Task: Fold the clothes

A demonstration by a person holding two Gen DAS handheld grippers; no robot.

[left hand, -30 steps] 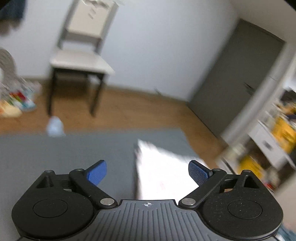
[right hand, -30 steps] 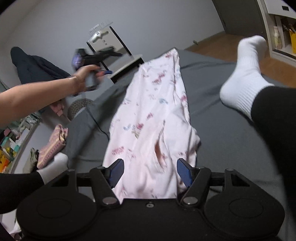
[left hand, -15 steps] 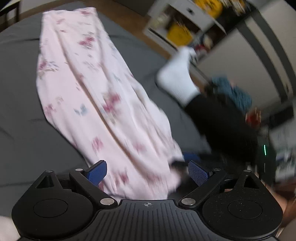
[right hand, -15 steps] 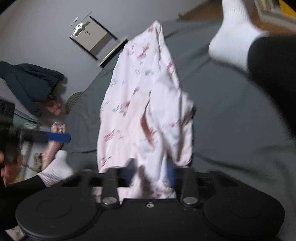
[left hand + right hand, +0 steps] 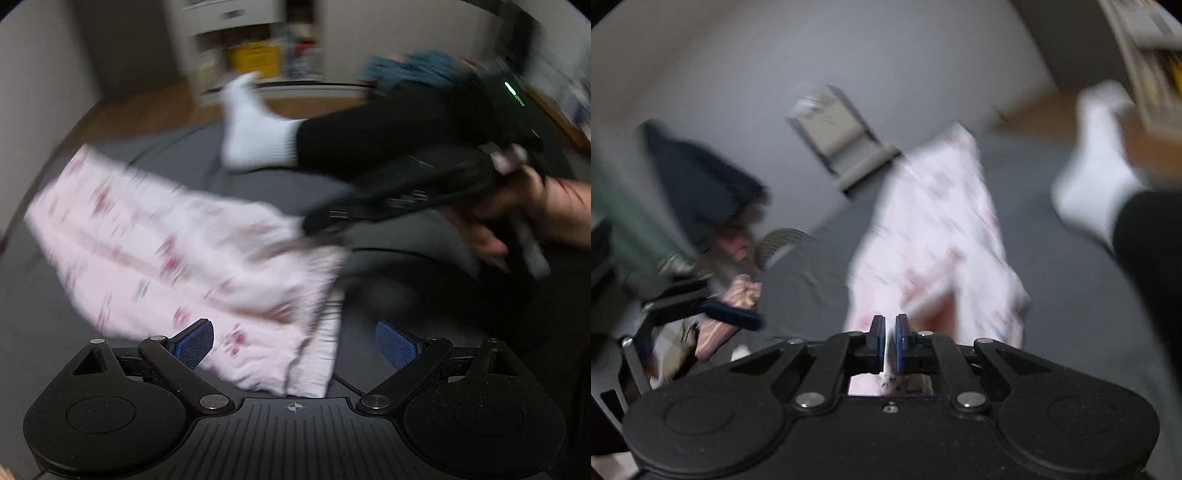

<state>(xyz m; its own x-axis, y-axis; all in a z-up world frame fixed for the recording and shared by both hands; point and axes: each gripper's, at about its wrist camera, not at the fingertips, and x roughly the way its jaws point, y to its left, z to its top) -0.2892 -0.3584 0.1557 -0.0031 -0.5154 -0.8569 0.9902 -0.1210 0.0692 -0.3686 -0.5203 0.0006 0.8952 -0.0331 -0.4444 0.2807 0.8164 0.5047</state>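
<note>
Right wrist view: right gripper, open a second ago, now clenches the pink garment hem; left gripper hovers released over its near edge.

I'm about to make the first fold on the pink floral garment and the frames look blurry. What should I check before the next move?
1. Right gripper shut on pink garment: ok, cloth shows between its fingers.
2. Left gripper open over the near hem: ok.
3. Left gripper holding cloth: not ok, nothing pinched.
4. Garment flat on grey mat: cannot tell, motion blur.
5. Socked foot clear of the garment: ok.
</note>
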